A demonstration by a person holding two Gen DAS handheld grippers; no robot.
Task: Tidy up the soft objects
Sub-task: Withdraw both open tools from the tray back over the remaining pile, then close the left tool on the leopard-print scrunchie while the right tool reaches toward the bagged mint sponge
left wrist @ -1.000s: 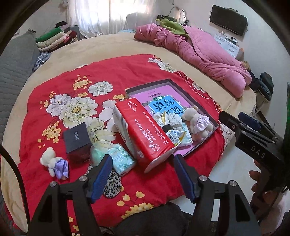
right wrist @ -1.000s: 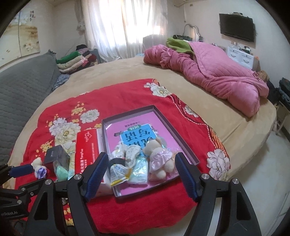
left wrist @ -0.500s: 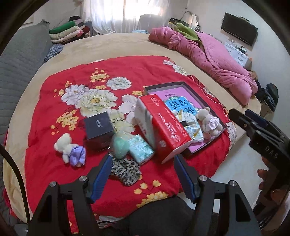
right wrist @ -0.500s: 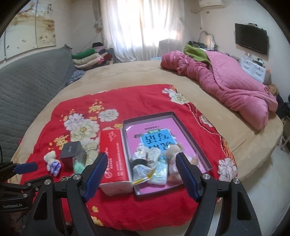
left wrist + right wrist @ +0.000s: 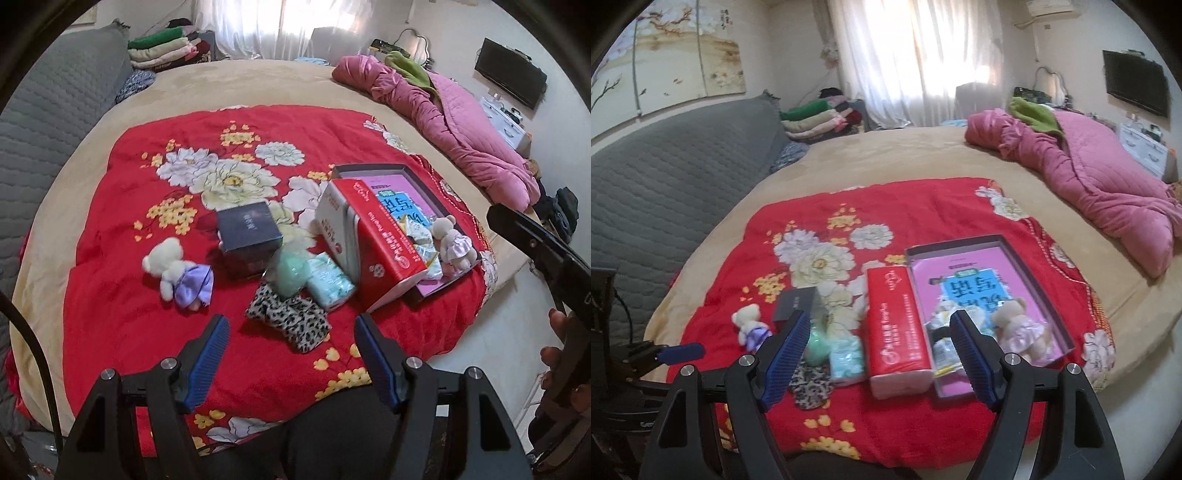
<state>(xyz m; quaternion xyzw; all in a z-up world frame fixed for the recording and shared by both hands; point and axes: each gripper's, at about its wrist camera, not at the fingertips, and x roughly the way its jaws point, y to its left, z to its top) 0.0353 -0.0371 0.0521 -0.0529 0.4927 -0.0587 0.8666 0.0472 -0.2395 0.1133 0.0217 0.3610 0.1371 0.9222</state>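
Note:
On the red floral cloth [image 5: 122, 192] lie a white teddy in a purple dress [image 5: 177, 275], a leopard-print cloth [image 5: 290, 319], a mint puff [image 5: 290, 271], a pale blue tissue pack [image 5: 328, 282] and a dark box [image 5: 247, 227]. A red tissue pack [image 5: 369, 236] leans on a shallow tray [image 5: 417, 177] holding a teddy in a pink dress [image 5: 452, 243] and small packets. My left gripper [image 5: 291, 354] is open above the cloth's near edge. My right gripper [image 5: 877, 356] is open, held back over the near edge; the tray [image 5: 1034, 258] shows beyond it.
A pink quilt [image 5: 461, 125] lies at the bed's far right. A grey quilted headboard [image 5: 665, 170] runs along the left, with folded clothes [image 5: 816, 118] behind. The bed edge and floor [image 5: 491, 332] are to the right. A TV [image 5: 1137, 88] hangs on the right wall.
Both grippers have pulled back and up from the cloth. The left view has swung left, so the white teddy and leopard cloth sit nearer its middle. Both stay open.

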